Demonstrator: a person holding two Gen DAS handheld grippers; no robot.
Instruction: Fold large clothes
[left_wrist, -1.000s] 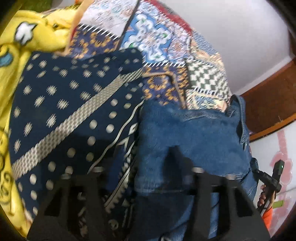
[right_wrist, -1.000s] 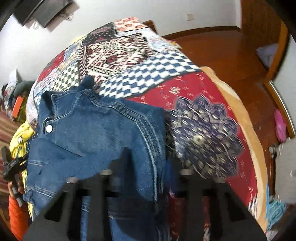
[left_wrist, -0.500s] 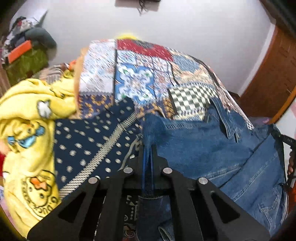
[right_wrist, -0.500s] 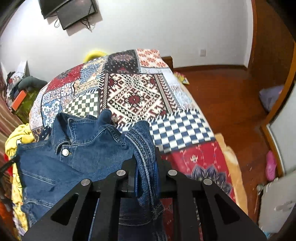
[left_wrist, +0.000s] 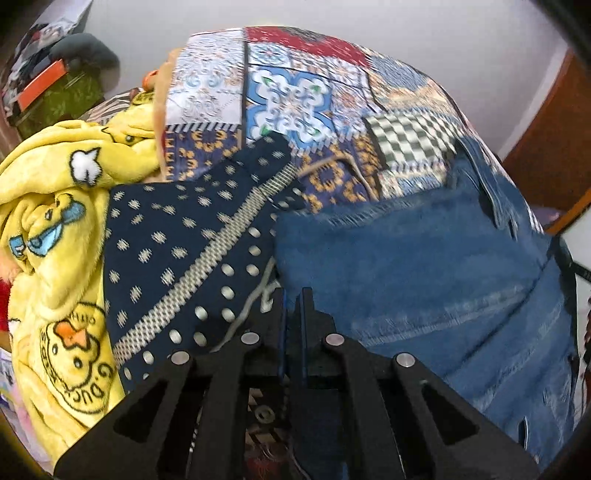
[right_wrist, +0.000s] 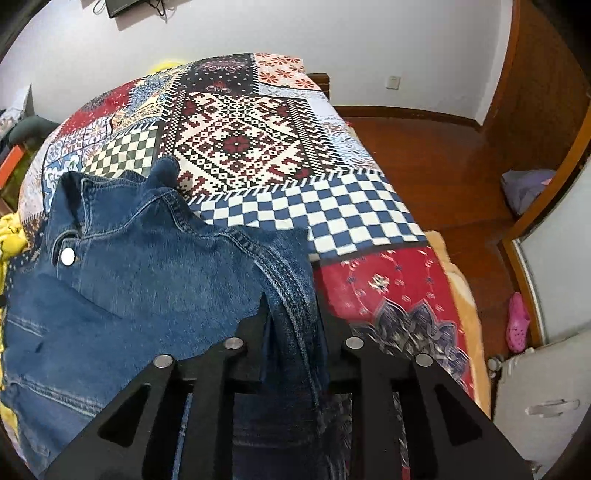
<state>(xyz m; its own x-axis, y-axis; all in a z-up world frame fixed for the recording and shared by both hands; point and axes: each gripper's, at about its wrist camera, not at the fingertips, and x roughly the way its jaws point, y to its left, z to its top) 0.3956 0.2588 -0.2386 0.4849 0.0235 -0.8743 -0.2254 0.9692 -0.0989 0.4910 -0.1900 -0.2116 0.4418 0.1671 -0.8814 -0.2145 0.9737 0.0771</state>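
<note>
A blue denim jacket (left_wrist: 424, 273) lies spread on a bed with a patchwork cover (left_wrist: 295, 96). My left gripper (left_wrist: 292, 299) is shut on the jacket's left edge, a thin fold of denim between its fingers. In the right wrist view the jacket (right_wrist: 140, 273) shows its collar and a metal button. My right gripper (right_wrist: 291, 306) is shut on a thick bunch of denim at the jacket's right edge, over the red part of the cover (right_wrist: 388, 288).
A navy dotted cloth (left_wrist: 184, 251) and a yellow duck-print blanket (left_wrist: 55, 229) lie left of the jacket. Right of the bed are a wooden floor (right_wrist: 443, 155), a pink shoe (right_wrist: 517, 321) and a white box (right_wrist: 543, 398). Clutter stands at the far left (left_wrist: 48, 85).
Both grippers went from open to shut on the jacket's edges. Since half a second ago they have dropped lower with the denim, nearer the bed.
</note>
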